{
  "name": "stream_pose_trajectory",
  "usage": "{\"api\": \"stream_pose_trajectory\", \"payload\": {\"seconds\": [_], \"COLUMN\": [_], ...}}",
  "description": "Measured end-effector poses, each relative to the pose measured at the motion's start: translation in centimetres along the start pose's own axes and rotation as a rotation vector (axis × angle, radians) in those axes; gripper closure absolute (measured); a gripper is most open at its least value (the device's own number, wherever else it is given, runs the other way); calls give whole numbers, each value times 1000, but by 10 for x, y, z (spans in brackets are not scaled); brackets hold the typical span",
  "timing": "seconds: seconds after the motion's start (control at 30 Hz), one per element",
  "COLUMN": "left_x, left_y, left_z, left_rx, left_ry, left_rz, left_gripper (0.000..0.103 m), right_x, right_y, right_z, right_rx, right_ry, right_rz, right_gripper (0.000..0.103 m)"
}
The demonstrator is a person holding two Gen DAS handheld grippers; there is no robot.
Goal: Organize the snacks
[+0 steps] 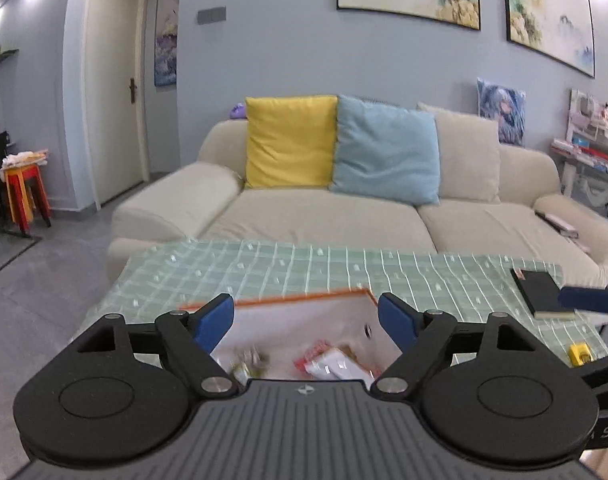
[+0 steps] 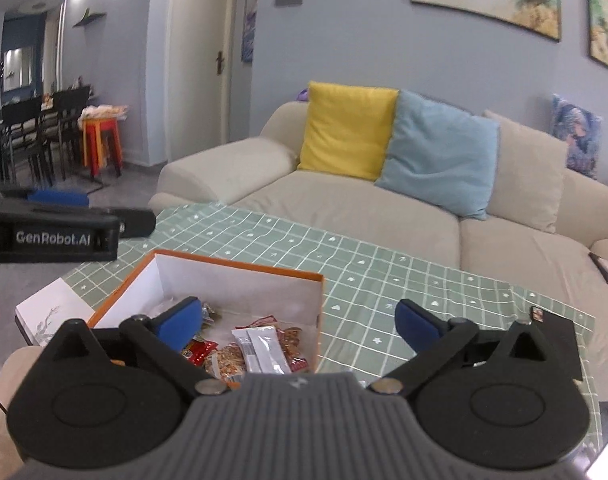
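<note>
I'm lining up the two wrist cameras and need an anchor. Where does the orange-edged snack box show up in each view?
Left wrist: the snack box sits low in the centre, framed between the open fingers of the left gripper, snacks visible inside.
Right wrist: the snack box is lower left, behind the left finger of the right gripper.
Shared landmark: the yellow cushion on the sofa.
</note>
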State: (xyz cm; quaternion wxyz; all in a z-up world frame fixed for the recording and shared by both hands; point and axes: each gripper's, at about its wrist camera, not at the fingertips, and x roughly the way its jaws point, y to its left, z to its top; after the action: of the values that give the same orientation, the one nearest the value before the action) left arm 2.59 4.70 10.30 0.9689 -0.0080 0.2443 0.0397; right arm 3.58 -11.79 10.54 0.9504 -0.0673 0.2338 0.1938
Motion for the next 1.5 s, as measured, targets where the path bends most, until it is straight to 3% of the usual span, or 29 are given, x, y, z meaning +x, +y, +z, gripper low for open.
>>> {"api": "stream_pose_trajectory", "payload": {"seconds": [0.17,0.33,0.43,0.67,1.5], "left_x": [-6,-7,-8,-8,-9], "left_y": [-15,-27,-35,-39,-36], "left_z": [-24,-44,-51,-65,-71], "left_rx": [62,92,93,76,86], "left_ry": [78,142,180,237,259], "left_rz": [53,67,55,52,53], "left_gripper": [7,7,7,7,7], "right_x": [-22,-24,-21,-18,-10], "right_y": [-4,-7,-5,-9,-14], "right_z": [-37,-65,-72,-75,-79], "right_rx": [53,96,91,111,148], "right_ry": [24,128,170,178,207], "right_rz": [-55,-96,-128,-150,-177], "right_gripper": [4,4,4,4,4]}}
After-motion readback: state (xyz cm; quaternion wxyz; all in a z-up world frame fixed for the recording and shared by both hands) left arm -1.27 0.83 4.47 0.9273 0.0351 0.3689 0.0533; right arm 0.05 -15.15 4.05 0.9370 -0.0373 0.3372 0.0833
